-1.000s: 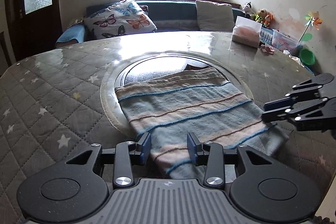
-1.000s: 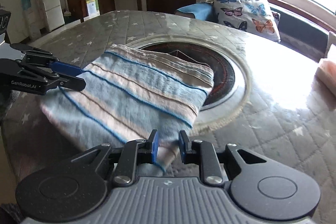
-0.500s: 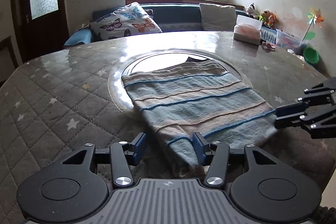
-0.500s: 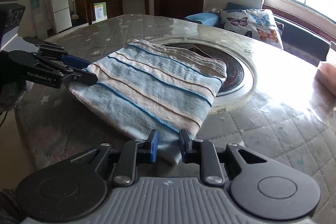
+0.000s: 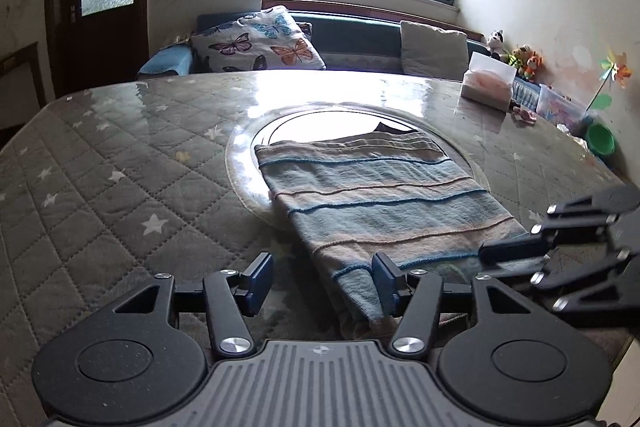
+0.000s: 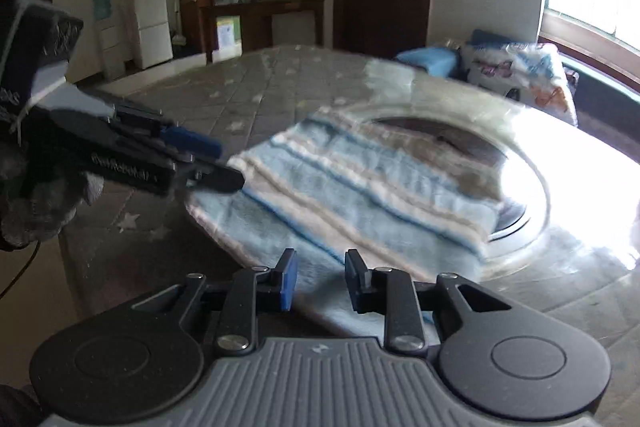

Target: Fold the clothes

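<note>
A folded towel (image 5: 372,195) with blue and beige stripes lies flat on the round table, partly over its central round inset. My left gripper (image 5: 322,283) is at the towel's near corner. Its jaws are opening; the corner lies beside the right pad and well clear of the left one. In the blurred right wrist view the towel (image 6: 360,179) stretches ahead, and my right gripper (image 6: 322,279) is at its near edge. Those jaws are opening a little, with cloth in the gap and no pad pressing. Each view shows the other gripper (image 5: 516,263) (image 6: 216,163) at the adjoining corner.
The table (image 5: 100,187) wears a grey quilted star cover under glass, and its near edge is just below the grippers. A tissue box (image 5: 486,85), a green bowl (image 5: 600,139) and small toys stand at the far right. Behind is a bench with a butterfly pillow (image 5: 260,43).
Both grippers have drawn back toward the table's near edge. The left jaws have spread wide off the towel corner. The right jaws, shut on the edge before, have parted.
</note>
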Available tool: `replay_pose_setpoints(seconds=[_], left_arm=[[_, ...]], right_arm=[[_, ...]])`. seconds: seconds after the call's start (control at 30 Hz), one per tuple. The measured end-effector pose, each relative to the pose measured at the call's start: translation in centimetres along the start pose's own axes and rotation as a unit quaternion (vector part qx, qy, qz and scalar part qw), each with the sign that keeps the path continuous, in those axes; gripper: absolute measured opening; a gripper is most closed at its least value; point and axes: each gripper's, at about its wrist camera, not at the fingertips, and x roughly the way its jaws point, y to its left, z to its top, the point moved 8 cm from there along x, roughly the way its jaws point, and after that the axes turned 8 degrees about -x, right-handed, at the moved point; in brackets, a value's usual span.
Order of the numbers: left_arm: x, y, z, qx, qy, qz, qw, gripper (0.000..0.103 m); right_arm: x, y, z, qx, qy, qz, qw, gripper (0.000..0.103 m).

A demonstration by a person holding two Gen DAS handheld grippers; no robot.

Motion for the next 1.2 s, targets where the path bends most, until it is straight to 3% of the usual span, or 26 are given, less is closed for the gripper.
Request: replay_pose_setpoints(seconds=[0.23, 0.47, 0.57, 0.77, 1.03, 1.2], left_arm=[[-0.1, 1.1, 0.7, -0.040, -0.004, -0.017, 0.9990, 0.061], [0.3, 2.1, 0.7, -0.065, 0.004, -0.019, 0.9977, 0.063], [0.1, 2.5, 0.9, -0.070, 0.000, -0.018, 0.9974, 0.063], [-0.2, 4.0, 2.1, -0.091, -0.017, -0.007, 0.9957, 0.062], [-0.4, 5.6, 2.6, -0.114, -0.022, 0.006, 0.9932, 0.062], [-0.5, 5.9, 2.7, -0.124, -0.023, 0.006, 0.9919, 0.062]], right_arm=[[-0.3, 1.3, 1.5, -0.022, -0.005, 0.009, 1.000, 0.026], [2.6, 4.6, 3.2, -0.061, -0.001, 0.046, 0.997, 0.026], [3.2, 5.4, 3.4, -0.081, 0.005, 0.042, 0.996, 0.026], [2.5, 5.5, 5.3, -0.080, -0.009, 0.043, 0.996, 0.026], [6.3, 6.4, 6.3, -0.074, 0.000, 0.055, 0.996, 0.028], [5.3, 6.2, 7.3, -0.078, -0.009, 0.051, 0.996, 0.027]])
